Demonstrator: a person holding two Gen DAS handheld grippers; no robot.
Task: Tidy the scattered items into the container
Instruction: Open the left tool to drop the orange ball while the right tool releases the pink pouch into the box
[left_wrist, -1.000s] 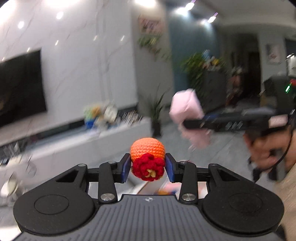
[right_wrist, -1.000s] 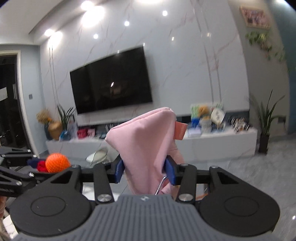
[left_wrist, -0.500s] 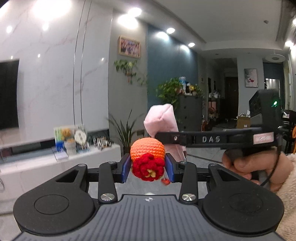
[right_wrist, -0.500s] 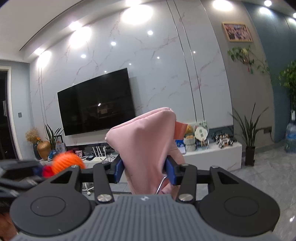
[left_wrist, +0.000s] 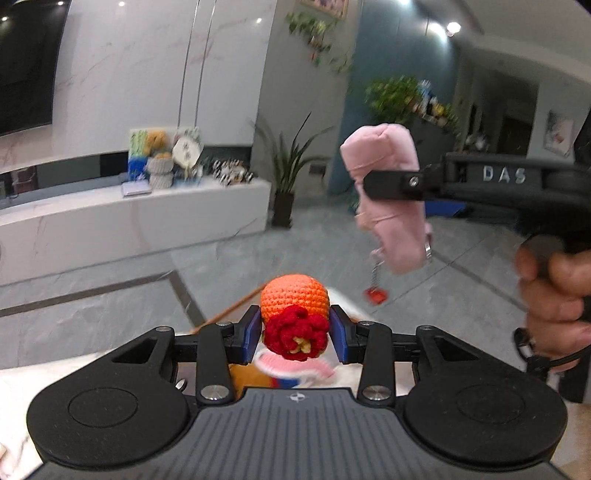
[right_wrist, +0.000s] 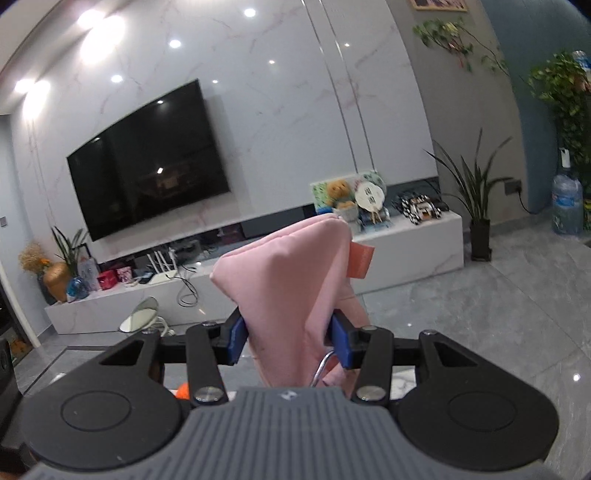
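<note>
My left gripper (left_wrist: 294, 334) is shut on an orange crochet ball with a red flower (left_wrist: 294, 317), held in the air. My right gripper (right_wrist: 288, 338) is shut on a pink cloth pouch (right_wrist: 291, 288) with a metal ring and an orange tag. In the left wrist view the pouch (left_wrist: 388, 199) hangs from the right gripper up and to the right of the ball, a small red charm (left_wrist: 376, 294) dangling on a chain below it. Just under the left fingers some pink, white and orange-brown items (left_wrist: 288, 369) show; no container can be made out.
A white TV bench (right_wrist: 406, 243) with toys and a black TV (right_wrist: 147, 162) are at the far wall. Potted plants (right_wrist: 476, 206) and a water bottle (right_wrist: 567, 206) stand on the grey tiled floor (left_wrist: 110, 306). A pale surface (left_wrist: 74, 369) lies below the left gripper.
Both grippers have tilted downward, so more floor and a pale surface with items now show below. The pouch has moved right and up relative to the ball. Both grips are unchanged.
</note>
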